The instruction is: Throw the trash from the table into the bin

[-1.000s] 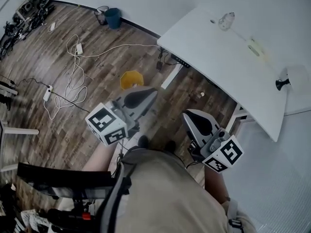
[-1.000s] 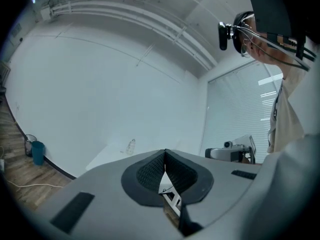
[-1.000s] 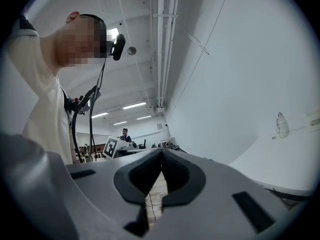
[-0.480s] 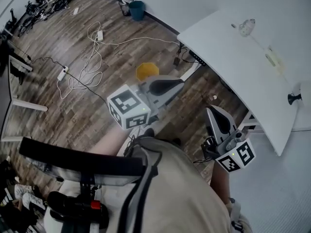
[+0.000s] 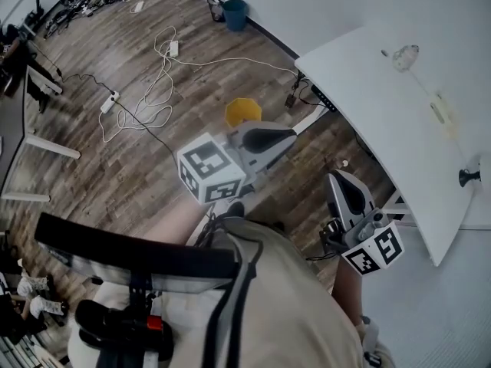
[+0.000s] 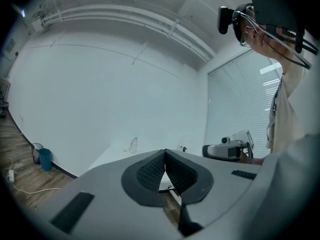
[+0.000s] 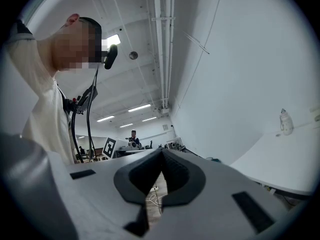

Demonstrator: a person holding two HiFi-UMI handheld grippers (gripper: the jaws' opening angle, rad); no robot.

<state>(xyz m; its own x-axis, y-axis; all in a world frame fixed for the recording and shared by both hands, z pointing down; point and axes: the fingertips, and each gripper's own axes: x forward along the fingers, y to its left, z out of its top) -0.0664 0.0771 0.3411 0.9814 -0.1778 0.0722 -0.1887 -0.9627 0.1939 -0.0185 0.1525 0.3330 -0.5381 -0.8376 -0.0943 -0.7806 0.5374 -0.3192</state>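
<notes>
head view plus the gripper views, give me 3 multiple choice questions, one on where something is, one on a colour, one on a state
1. Where does the yellow bin stand?
A) on the white table
B) on the wooden floor
C) between a gripper's jaws

2. What colour is the bucket by the far wall?
A) red
B) blue
C) white

3. How do the left gripper's jaws stand?
A) wide apart
B) shut on a bottle
C) shut with nothing between them

Answers:
1 B, the head view shows it standing on the planks.
2 B, it shows blue in both the head view and the left gripper view.
3 C, the left gripper view shows the pads meeting at the tips with nothing gripped.
</notes>
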